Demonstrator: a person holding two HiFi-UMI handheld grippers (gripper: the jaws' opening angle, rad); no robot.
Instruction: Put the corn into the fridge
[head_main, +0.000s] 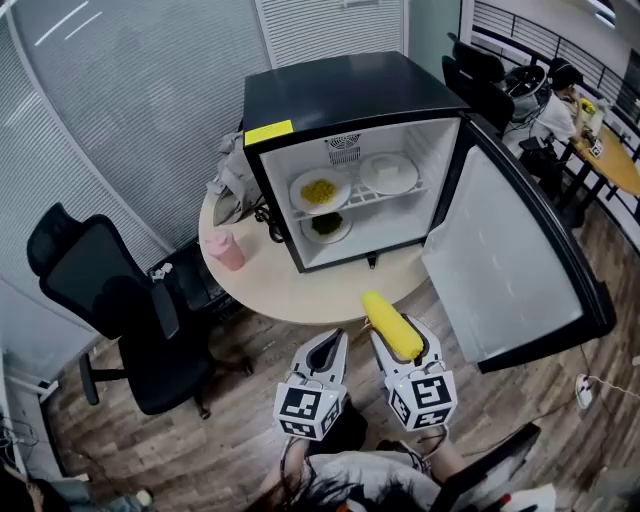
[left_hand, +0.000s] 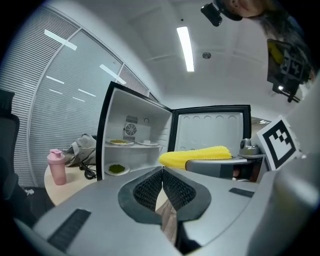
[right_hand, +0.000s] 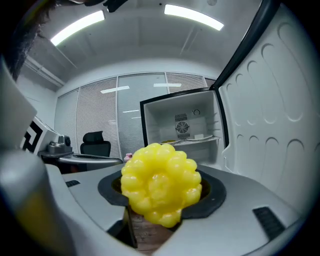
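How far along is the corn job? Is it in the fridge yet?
Not yet. Done: the fridge door stands open, and the corn is picked up. In hand: the right gripper grips the corn out in front of the fridge, not inside it. The left gripper is shut and empty. Left: carry the corn inside and let go.

Head view: high above the person, looking steeply down past the left tongs (head_main: 330, 342) and right tongs (head_main: 400, 332) to the round surface (head_main: 290, 285) and open fridge (head_main: 345, 95); the widest and farthest view.
Left gripper view: low on its tongs, looking along them at the fridge.
Right gripper view: close behind the corn (right_hand: 160, 182), facing the same way.
Shared: all three see the fridge's open inside.
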